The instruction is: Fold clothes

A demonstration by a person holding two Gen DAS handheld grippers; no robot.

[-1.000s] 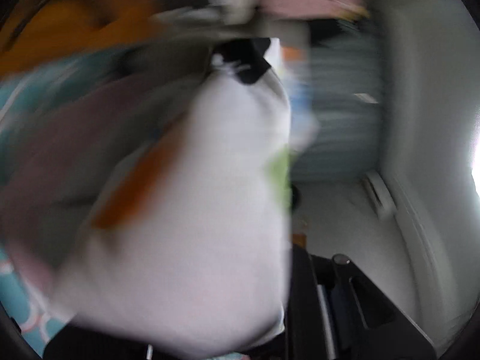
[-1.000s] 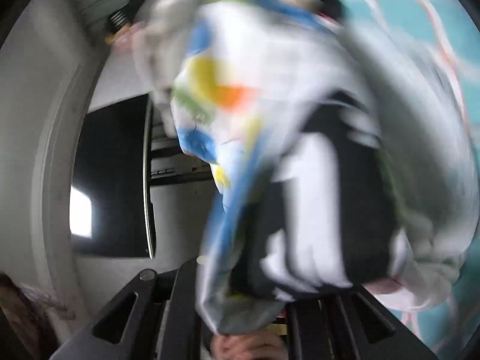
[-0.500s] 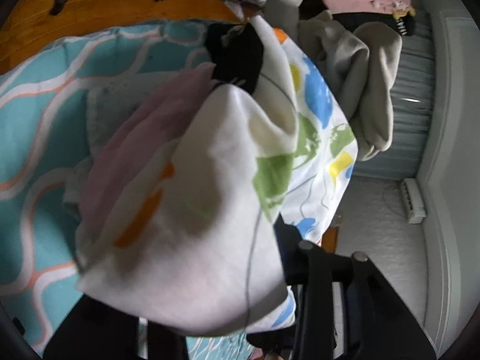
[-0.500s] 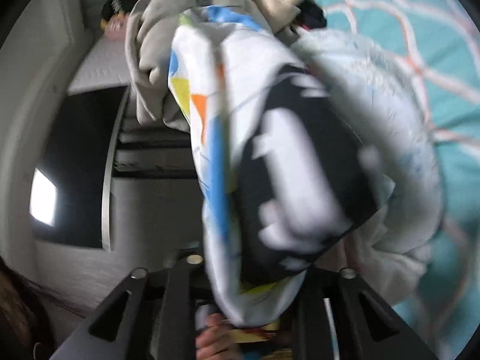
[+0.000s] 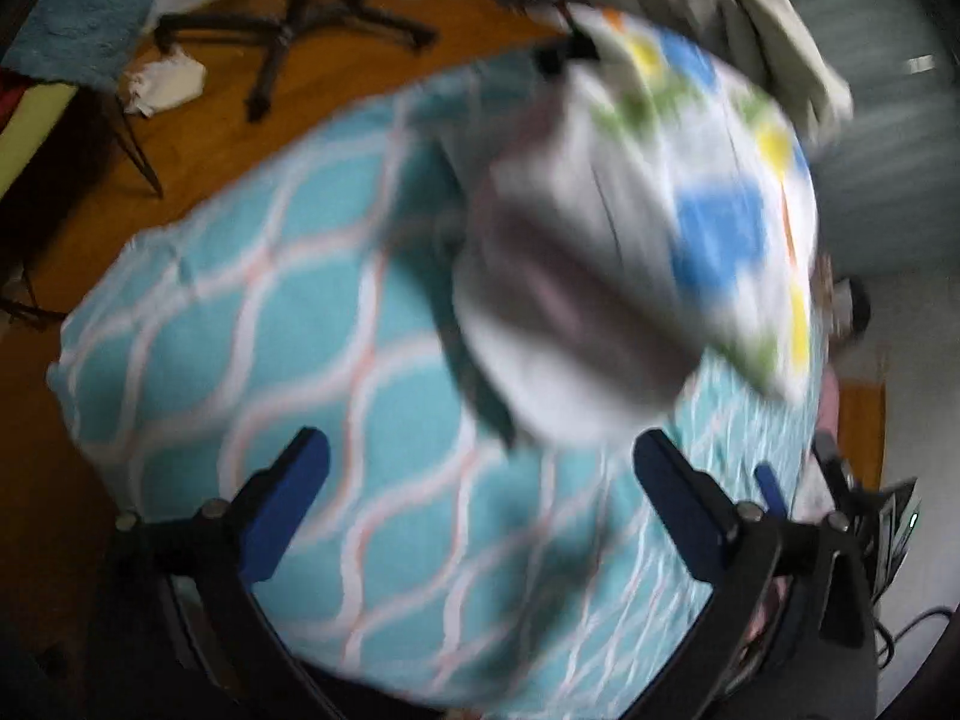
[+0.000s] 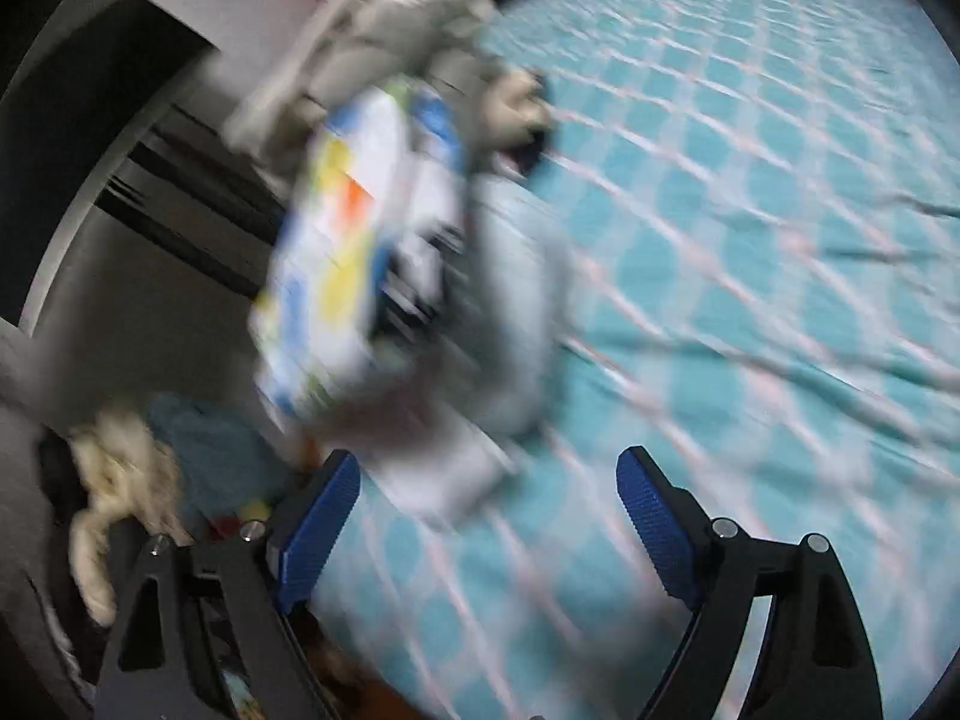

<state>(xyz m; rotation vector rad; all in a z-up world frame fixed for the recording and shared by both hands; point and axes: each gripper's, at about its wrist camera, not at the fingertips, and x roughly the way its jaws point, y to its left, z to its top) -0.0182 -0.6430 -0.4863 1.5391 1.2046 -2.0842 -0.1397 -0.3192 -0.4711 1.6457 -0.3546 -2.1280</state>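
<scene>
A folded white garment with blue, yellow and green patches (image 5: 690,222) lies on the teal patterned bedspread (image 5: 300,330), on top of other folded clothes. It also shows in the right wrist view (image 6: 360,276), blurred. My left gripper (image 5: 480,468) is open and empty, just short of the garment. My right gripper (image 6: 486,492) is open and empty, close to the stack's near edge. Both views are motion-blurred.
A pile of grey and beige clothes (image 5: 738,30) lies beyond the stack. An office chair base (image 5: 300,24) stands on the wooden floor (image 5: 228,120) past the bed edge. More bedspread (image 6: 750,210) stretches right of the stack. Dark furniture (image 6: 150,138) stands left.
Both grippers have opened and let go of the patterned garment, which now rests on the stack. Both have pulled back from it.
</scene>
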